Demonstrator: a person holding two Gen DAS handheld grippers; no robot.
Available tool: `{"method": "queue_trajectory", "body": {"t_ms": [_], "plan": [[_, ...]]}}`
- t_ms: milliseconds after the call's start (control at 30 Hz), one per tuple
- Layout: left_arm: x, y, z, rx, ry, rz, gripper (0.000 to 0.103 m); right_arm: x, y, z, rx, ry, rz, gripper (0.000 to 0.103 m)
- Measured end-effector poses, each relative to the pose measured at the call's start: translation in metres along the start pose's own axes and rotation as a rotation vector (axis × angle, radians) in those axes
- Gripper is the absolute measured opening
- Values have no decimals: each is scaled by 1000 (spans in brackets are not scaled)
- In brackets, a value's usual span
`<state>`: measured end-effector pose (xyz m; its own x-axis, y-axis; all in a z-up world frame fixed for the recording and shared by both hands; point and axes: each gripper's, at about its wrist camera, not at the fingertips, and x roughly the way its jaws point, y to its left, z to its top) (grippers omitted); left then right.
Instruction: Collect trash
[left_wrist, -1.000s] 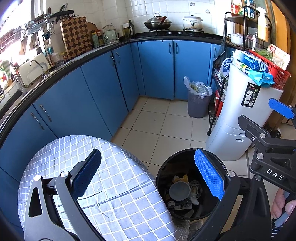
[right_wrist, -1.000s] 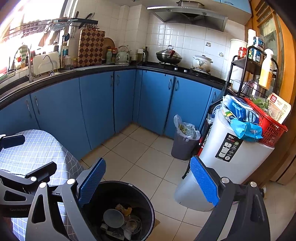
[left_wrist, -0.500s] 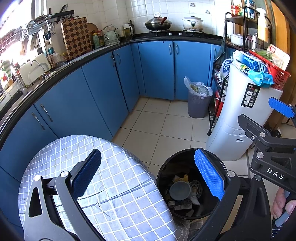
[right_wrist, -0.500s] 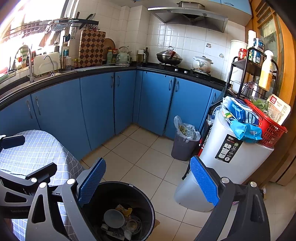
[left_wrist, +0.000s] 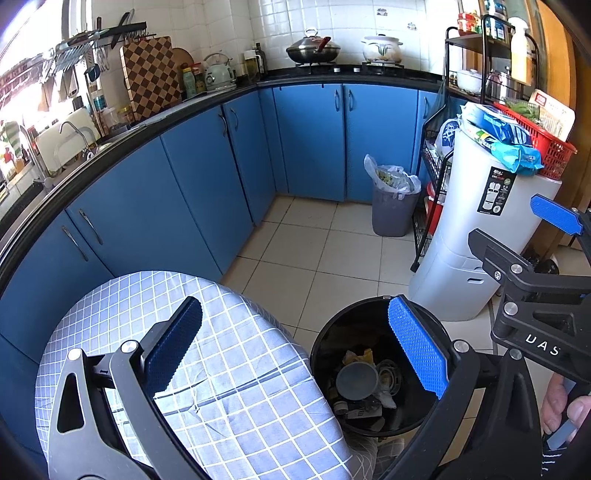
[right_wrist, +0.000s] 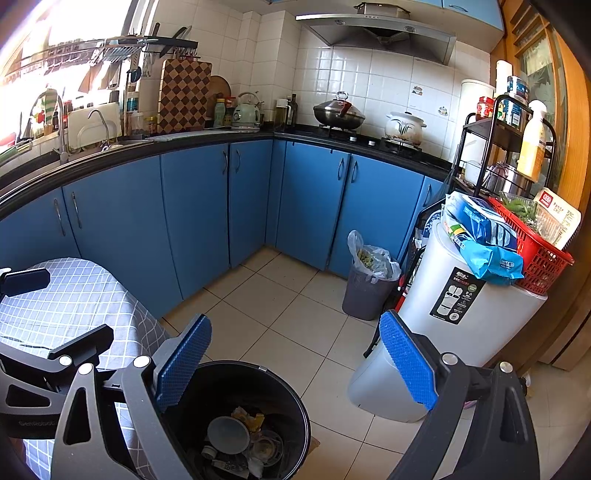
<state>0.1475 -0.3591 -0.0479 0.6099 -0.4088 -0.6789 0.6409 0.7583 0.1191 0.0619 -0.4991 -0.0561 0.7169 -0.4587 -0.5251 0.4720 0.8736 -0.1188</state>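
Note:
A black round trash bin (left_wrist: 325, 354) stands on the floor beside a table with a blue checked cloth (left_wrist: 236, 398). It holds a grey cup (left_wrist: 356, 380), a yellow wrapper and other scraps. It also shows in the right wrist view (right_wrist: 295, 417). My left gripper (left_wrist: 295, 350) is open and empty, above the table's edge and the bin. My right gripper (right_wrist: 295, 365) is open and empty, above the bin's far rim; it shows at the right of the left wrist view (left_wrist: 554, 221).
Blue cabinets (left_wrist: 207, 177) curve round under a black counter. A small grey bin with a plastic bag (left_wrist: 391, 206) stands by them. A white container (left_wrist: 495, 236) with blue packs and a red basket (left_wrist: 543, 147) stands right, next to a black rack (left_wrist: 454, 92).
Nothing has visibly changed; both grippers hold still, open, over the bin.

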Motion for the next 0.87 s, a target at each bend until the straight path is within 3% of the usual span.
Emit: {"method": "queue_trajectory", "body": {"t_ms": [867], "plan": [[-8,0,-1,-8,-19,20,100,-2,1,1,-4,-3,-1,90]]}}
